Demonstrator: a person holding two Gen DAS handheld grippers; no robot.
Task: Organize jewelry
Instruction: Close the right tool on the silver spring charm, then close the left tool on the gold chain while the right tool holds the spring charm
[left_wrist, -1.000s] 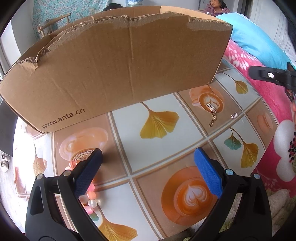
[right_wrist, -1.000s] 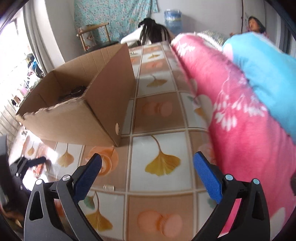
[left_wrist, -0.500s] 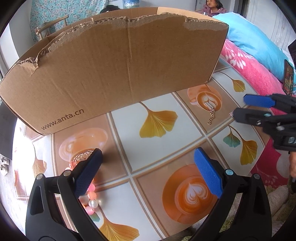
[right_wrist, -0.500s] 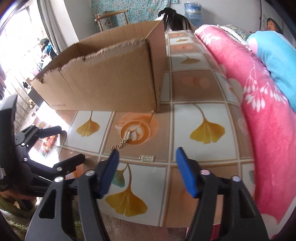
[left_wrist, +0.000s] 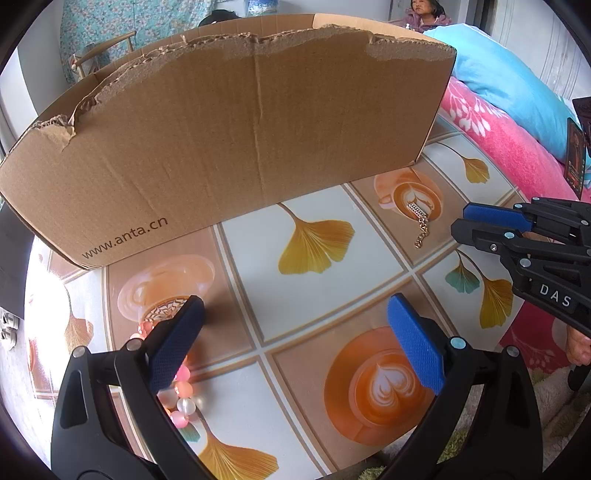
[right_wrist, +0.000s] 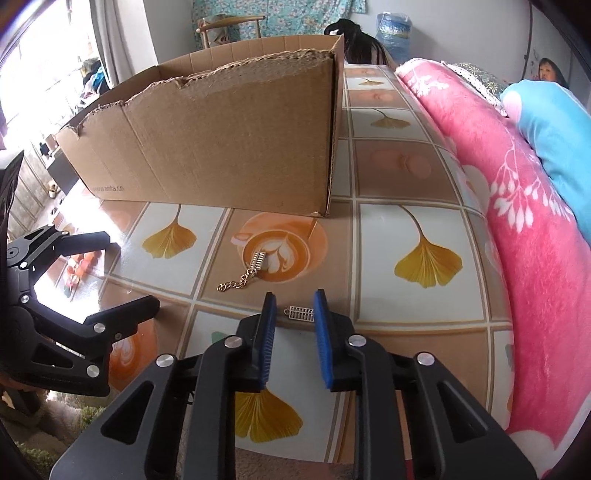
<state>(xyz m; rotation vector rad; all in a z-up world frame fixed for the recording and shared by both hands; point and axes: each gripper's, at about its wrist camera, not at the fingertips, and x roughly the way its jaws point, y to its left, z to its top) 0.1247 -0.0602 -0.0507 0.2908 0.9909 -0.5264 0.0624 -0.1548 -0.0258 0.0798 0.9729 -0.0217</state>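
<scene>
Ginkgo-patterned bench (right_wrist: 424, 206) carries a cardboard box (right_wrist: 229, 147). Right tool (right_wrist: 293, 314) has just been closing, its jaws now narrow around the small gold charm (right_wrist: 301, 313), not visibly pinching yet. Gold chain (right_wrist: 243, 275) lies just beyond. Left tool (left_wrist: 295, 332) hangs wide open and empty over pink beads (left_wrist: 181, 391); nothing blocks the box.

Right gripper (right_wrist: 294, 314), black frame with blue ribbed pads, is pointing down from the lower centre of the frame at a patterned tabletop (right_wrist: 417, 317); its jaws have just been closing and are standing narrowly apart. A small gold abacus-shaped charm (right_wrist: 300, 312) is lying between the pad tips; contact cannot be told. A gold chain with a rectangular pendant (right_wrist: 245, 275) is lying just above and left. A torn brown cardboard box (right_wrist: 221, 147) is filling the upper centre. The left gripper (right_wrist: 107, 273), all black here, is reaching in at left with its jaws spread. A pink floral blanket (right_wrist: 517, 229) is lying along the right.
</scene>
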